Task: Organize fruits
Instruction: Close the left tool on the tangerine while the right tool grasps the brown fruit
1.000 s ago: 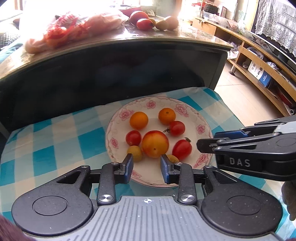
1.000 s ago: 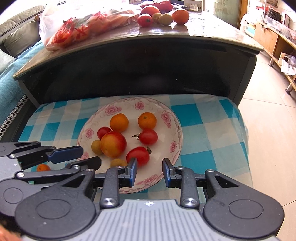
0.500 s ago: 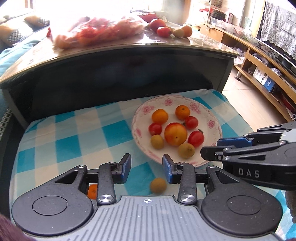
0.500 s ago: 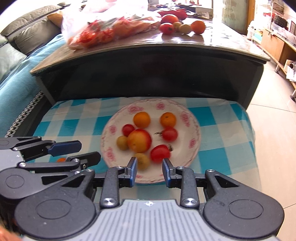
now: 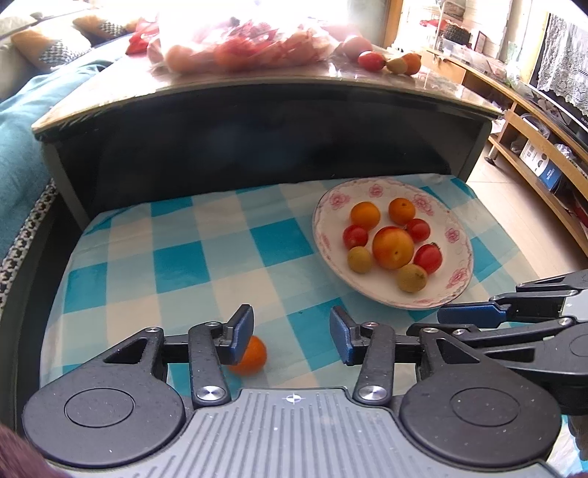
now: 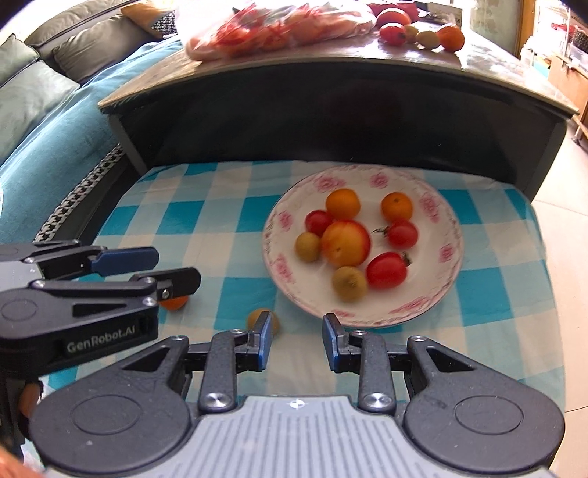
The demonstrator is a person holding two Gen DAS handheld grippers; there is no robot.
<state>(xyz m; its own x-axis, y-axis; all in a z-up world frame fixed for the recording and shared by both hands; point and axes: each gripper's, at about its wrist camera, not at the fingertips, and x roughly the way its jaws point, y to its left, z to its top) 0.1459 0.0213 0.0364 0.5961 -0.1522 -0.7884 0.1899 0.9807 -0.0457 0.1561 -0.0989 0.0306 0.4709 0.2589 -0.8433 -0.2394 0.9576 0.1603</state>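
A white plate with pink flowers (image 5: 459,235) (image 6: 446,253) holds several fruits: oranges, red tomatoes, yellow-green fruits and one large peach-like fruit (image 5: 392,247) (image 6: 345,242). A small orange (image 5: 251,356) (image 6: 174,303) lies loose on the checked cloth, partly behind my left gripper's left finger. A small yellow fruit (image 6: 270,321) lies loose by my right gripper's left finger. My left gripper (image 5: 292,332) (image 6: 161,266) is open and empty. My right gripper (image 6: 296,343) (image 5: 452,321) is open and empty, just short of the plate's near rim.
A blue-and-white checked cloth (image 5: 205,257) covers the low surface. Behind it stands a dark table (image 5: 257,121) with a bag of fruit (image 5: 250,44) and loose fruit (image 6: 422,33). A teal sofa (image 6: 47,121) is left, wooden shelves (image 5: 533,147) right.
Both grippers have moved left and back from the plate. The plate now sits to the right in the left wrist view, and the loose orange and yellow fruit have come into sight.
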